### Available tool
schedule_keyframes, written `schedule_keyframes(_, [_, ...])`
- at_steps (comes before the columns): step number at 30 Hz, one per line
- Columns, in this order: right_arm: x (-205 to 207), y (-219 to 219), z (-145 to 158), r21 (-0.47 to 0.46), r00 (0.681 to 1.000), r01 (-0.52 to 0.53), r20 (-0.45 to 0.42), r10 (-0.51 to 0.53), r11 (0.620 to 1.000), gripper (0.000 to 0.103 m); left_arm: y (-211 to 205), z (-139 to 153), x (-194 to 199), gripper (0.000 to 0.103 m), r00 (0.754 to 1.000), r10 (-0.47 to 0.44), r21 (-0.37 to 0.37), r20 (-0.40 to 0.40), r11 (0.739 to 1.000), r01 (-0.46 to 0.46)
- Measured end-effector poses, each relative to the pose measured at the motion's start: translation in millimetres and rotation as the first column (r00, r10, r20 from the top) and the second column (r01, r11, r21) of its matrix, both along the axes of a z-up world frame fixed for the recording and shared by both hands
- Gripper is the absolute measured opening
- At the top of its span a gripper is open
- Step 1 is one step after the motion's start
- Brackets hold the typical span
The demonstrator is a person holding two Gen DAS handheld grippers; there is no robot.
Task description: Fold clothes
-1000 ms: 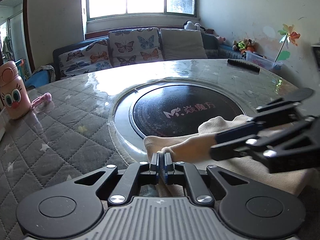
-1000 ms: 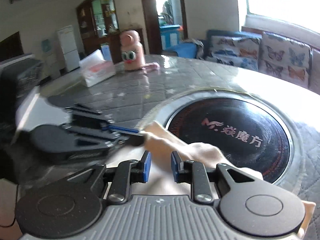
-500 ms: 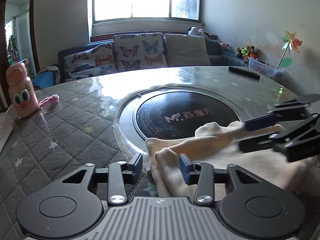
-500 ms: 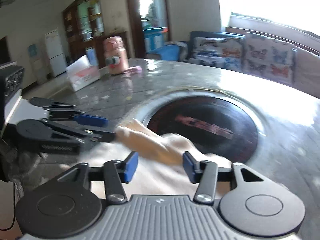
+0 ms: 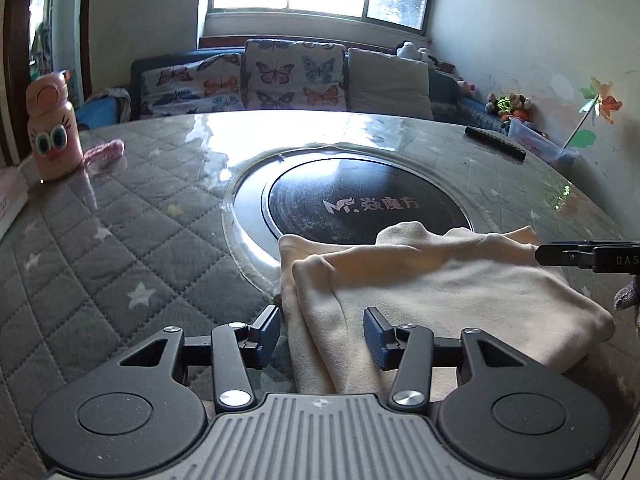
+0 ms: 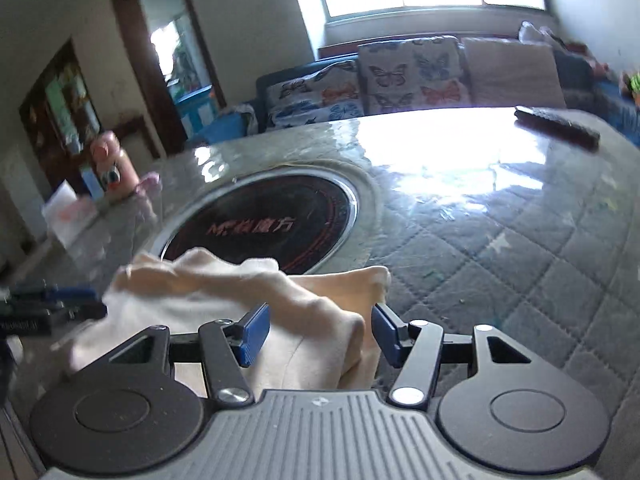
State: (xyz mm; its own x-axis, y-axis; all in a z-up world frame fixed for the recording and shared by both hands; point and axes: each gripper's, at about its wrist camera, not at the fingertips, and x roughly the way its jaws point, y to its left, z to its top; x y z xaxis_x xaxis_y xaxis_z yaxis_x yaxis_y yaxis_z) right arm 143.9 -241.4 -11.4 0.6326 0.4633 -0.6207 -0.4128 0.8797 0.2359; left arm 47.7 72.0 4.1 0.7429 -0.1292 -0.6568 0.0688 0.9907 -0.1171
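On the quilted counter (image 5: 120, 248), a folded cream garment (image 5: 440, 288) lies lengthwise between both tools, overlapping the black hob; left hand-held gripper (image 5: 322, 332) and right hand-held gripper (image 6: 320, 332) straddle opposite ends, jaws spread, gripping nothing.

Each camera sits on its own tool, low and close to the table (image 5: 120, 264), looking out along the two fingers. The left one looks straight ahead at the sofa (image 5: 288, 76) and window. The right one looks ahead and a bit left, toward a doorway. Both see the dark round plate (image 5: 360, 204) and cream cloth (image 5: 440, 288) just ahead.
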Motion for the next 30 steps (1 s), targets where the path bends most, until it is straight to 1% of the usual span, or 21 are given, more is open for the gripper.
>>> schedule_keyframes(1, [2, -4, -1, 0.013, 1.0, 0.011, -0.005, -0.011, 1.0, 0.057, 1, -1, 0, 0.049, 1.0, 0.003, -0.006, -0.005, 1.0, -0.003])
schedule_keyframes(4, [5, -7, -7, -0.004, 1.0, 0.02, -0.019, -0.02, 1.0, 0.056, 3, -2, 2, 0.049, 1.0, 0.012, -0.028, -0.017, 1.0, -0.012])
schedule_keyframes(9, [4, -7, -12, 0.002, 0.999, 0.031, -0.025, -0.031, 1.0, 0.056, 7, -4, 6, 0.048, 0.999, 0.026, -0.064, -0.039, 0.998, -0.029])
schedule_keyframes(10, [4, -5, -12, -0.001, 0.999, 0.028, -0.023, -0.028, 1.0, 0.052, 8, -4, 6, 0.048, 0.999, 0.029, -0.071, -0.043, 0.997, -0.032])
schedule_keyframes(11, [4, -4, -13, 0.001, 0.999, 0.024, -0.025, -0.024, 1.0, 0.046, 9, -5, 7, 0.048, 0.998, 0.032, -0.078, -0.047, 0.996, -0.035])
schedule_keyframes(12, [4, -2, -13, 0.004, 0.999, 0.021, -0.027, -0.021, 1.0, 0.044, 9, -5, 8, 0.047, 0.998, 0.034, -0.085, -0.052, 0.996, -0.039])
schedule_keyframes(14, [5, -1, -13, 0.003, 0.999, 0.021, -0.028, -0.021, 1.0, 0.033, 11, -6, 9, 0.047, 0.997, 0.04, -0.102, -0.059, 0.994, -0.046])
schedule_keyframes(16, [6, -1, -14, 0.012, 0.999, 0.022, -0.036, -0.022, 1.0, 0.028, 14, -6, 8, 0.045, 0.997, 0.047, -0.116, -0.061, 0.992, -0.053])
schedule_keyframes(17, [6, -2, -14, 0.02, 0.999, 0.024, -0.043, -0.023, 0.999, 0.025, 16, -6, 8, 0.041, 0.997, 0.047, -0.127, -0.061, 0.99, -0.055])
schedule_keyframes(18, [6, -2, -14, 0.024, 0.999, 0.026, -0.043, -0.025, 0.999, 0.024, 18, -6, 8, 0.034, 0.997, 0.047, -0.144, -0.063, 0.988, -0.056])
schedule_keyframes(19, [6, -2, -14, 0.026, 0.999, 0.028, -0.044, -0.026, 0.999, 0.019, 19, -6, 8, 0.031, 0.997, 0.046, -0.161, -0.066, 0.985, -0.056])
schedule_keyframes(20, [6, -2, -14, 0.029, 0.999, 0.029, -0.044, -0.028, 0.999, 0.017, 20, -7, 8, 0.025, 0.997, 0.043, -0.179, -0.067, 0.982, -0.055])
schedule_keyframes(22, [6, -2, -13, 0.036, 0.998, 0.038, -0.043, -0.036, 0.999, 0.011, 19, -8, 8, 0.02, 0.997, 0.042, -0.195, -0.063, 0.979, -0.053])
schedule_keyframes(24, [5, -2, -11, 0.037, 0.998, 0.042, -0.039, -0.041, 0.998, 0.01, 19, -7, 5, 0.014, 0.998, 0.051, -0.19, -0.046, 0.98, -0.059])
schedule_keyframes(26, [3, -1, -8, 0.031, 0.999, 0.039, -0.028, -0.038, 0.999, 0.009, 18, -4, 2, 0.011, 0.998, 0.064, -0.181, -0.028, 0.981, -0.067])
schedule_keyframes(30, [-1, 5, 5, 0.024, 1.0, 0.017, 0.007, -0.018, 1.0, 0.008, 29, 3, -11, 0.011, 0.995, 0.098, -0.184, 0.003, 0.978, -0.095])
